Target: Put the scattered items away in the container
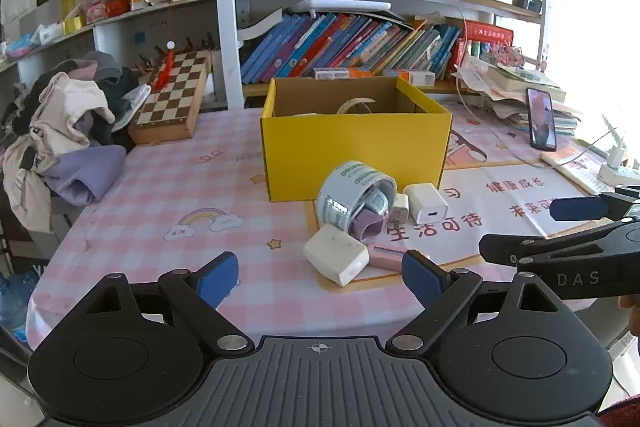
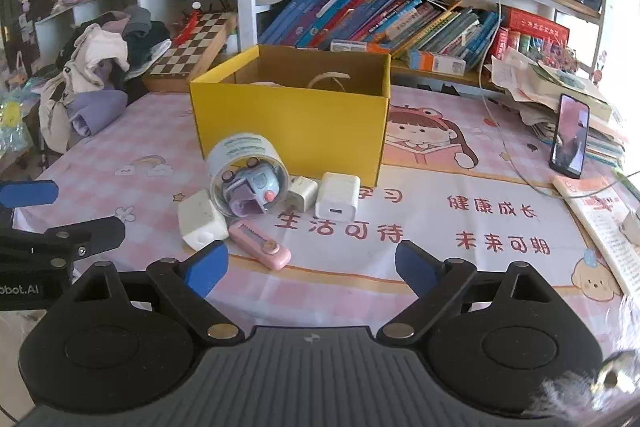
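Note:
A yellow cardboard box [image 1: 356, 143] [image 2: 292, 123] stands open on the pink checked tablecloth, with a tape ring [image 1: 354, 106] showing inside. In front of it lie a tape roll [image 1: 352, 195] [image 2: 248, 179] with a small purple toy tucked in it, two white chargers [image 1: 426, 203] [image 2: 337, 196], a white block [image 1: 336, 259] [image 2: 200, 223] and a pink tool [image 2: 260, 245]. My left gripper [image 1: 320, 277] hangs open just short of the white block. My right gripper [image 2: 312, 267] is open too, empty, near the pink tool and right of the left one.
A heap of clothes [image 1: 68, 131] and a chessboard [image 1: 172, 103] sit at the left. A propped phone [image 2: 570, 137] with a cable, paper stacks [image 2: 560, 87] and a booklet [image 2: 600, 211] fill the right. Bookshelves [image 1: 352, 43] rise behind the box.

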`<action>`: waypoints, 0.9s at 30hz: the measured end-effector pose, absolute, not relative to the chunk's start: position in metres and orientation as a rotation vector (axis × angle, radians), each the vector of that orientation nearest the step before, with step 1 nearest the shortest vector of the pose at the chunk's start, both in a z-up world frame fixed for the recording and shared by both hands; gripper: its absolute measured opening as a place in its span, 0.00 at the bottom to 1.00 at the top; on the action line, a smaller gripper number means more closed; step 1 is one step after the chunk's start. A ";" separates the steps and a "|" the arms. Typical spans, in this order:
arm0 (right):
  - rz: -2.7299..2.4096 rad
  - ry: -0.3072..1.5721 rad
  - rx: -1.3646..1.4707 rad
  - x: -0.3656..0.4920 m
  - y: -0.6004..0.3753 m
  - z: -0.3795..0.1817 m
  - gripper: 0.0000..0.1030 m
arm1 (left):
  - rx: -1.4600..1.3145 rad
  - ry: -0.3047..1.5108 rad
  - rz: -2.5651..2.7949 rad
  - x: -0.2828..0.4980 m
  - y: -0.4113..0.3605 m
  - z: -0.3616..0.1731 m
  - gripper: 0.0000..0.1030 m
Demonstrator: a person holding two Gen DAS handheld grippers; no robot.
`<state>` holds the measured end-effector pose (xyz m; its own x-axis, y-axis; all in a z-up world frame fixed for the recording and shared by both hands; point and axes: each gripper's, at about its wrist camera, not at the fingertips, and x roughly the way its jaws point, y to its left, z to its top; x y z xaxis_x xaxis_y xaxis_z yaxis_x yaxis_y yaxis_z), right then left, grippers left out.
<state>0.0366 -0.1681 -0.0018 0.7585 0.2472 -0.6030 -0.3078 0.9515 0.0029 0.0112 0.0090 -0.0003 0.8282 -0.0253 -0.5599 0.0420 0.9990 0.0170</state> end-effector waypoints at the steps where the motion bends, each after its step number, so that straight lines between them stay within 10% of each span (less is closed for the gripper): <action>1: 0.305 0.643 -0.100 0.037 -0.168 -0.002 0.87 | 0.029 0.593 -0.035 0.011 0.009 0.000 0.88; 27: 0.292 0.682 -0.122 0.056 -0.167 -0.010 0.83 | 0.013 0.626 -0.040 0.029 0.010 -0.008 0.88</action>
